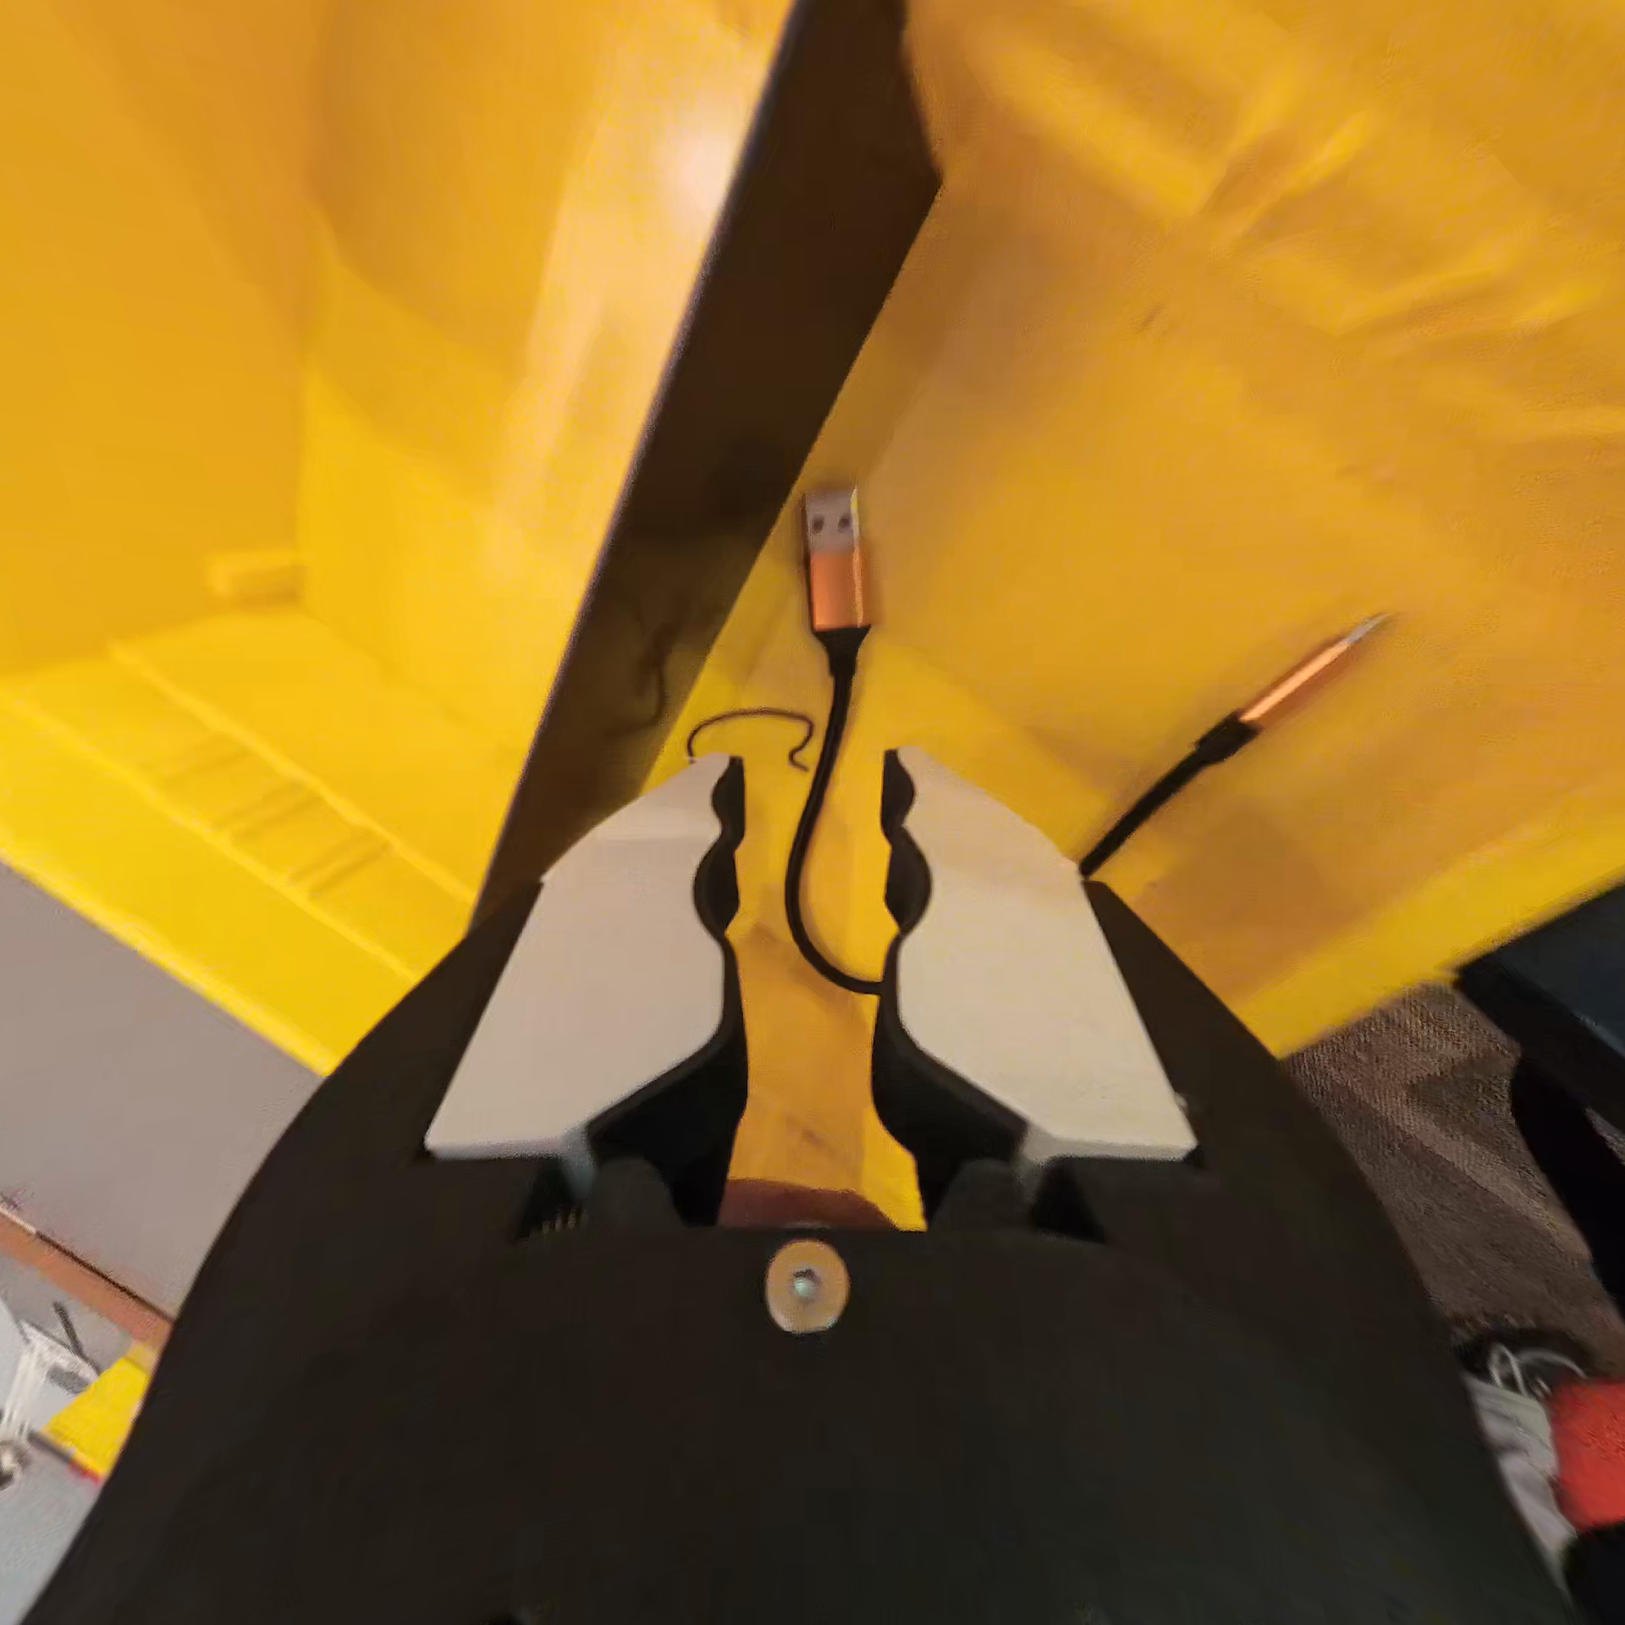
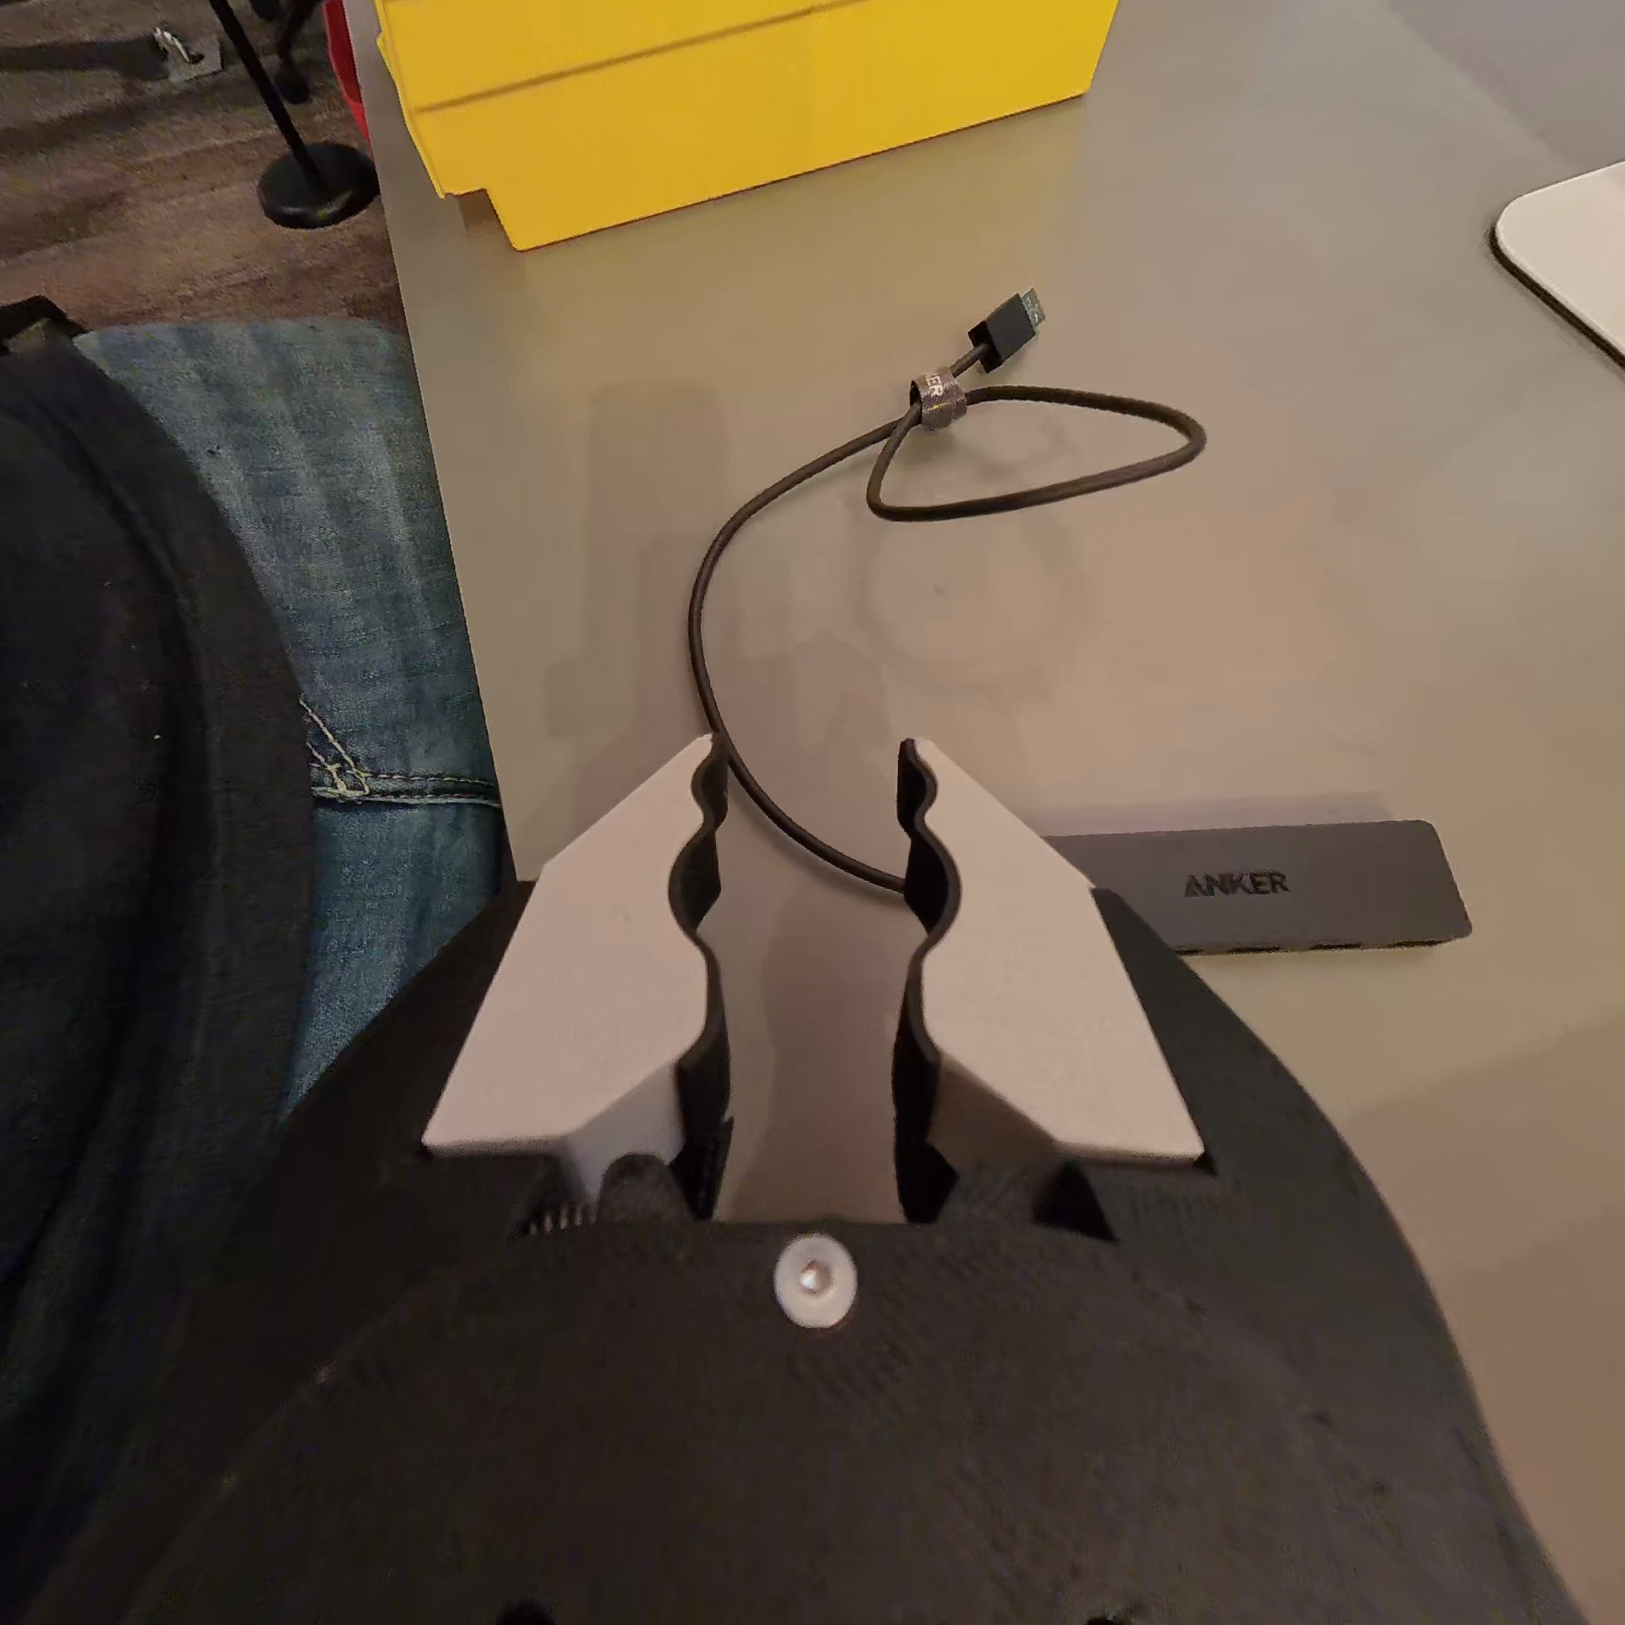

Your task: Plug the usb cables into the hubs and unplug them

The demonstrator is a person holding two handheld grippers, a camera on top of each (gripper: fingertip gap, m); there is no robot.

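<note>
In the left wrist view my left gripper [image 1: 811,763] is open and empty, reaching into a yellow bin [image 1: 1231,440]. A short black cable with an orange USB plug [image 1: 837,572] lies on the bin floor just ahead of the fingertips, its cord running between them. Its other orange plug [image 1: 1301,681] lies to the right. In the right wrist view my right gripper [image 2: 811,754] is open and empty above a grey table [image 2: 1231,615]. A dark grey hub [image 2: 1266,884] lies just right of the right finger. Its black cable loops forward to a black USB plug [image 2: 1011,330].
A black divider [image 1: 703,484] splits the yellow bin into two compartments. A yellow bin [image 2: 703,114] stands at the table's far edge. A white pad [image 2: 1574,255] lies at the right. A person's jeans-clad leg [image 2: 352,659] is at the left table edge. A black stand base [image 2: 316,185] sits on the floor. The left gripper's tips are roughly 40 centimetres from the right gripper's.
</note>
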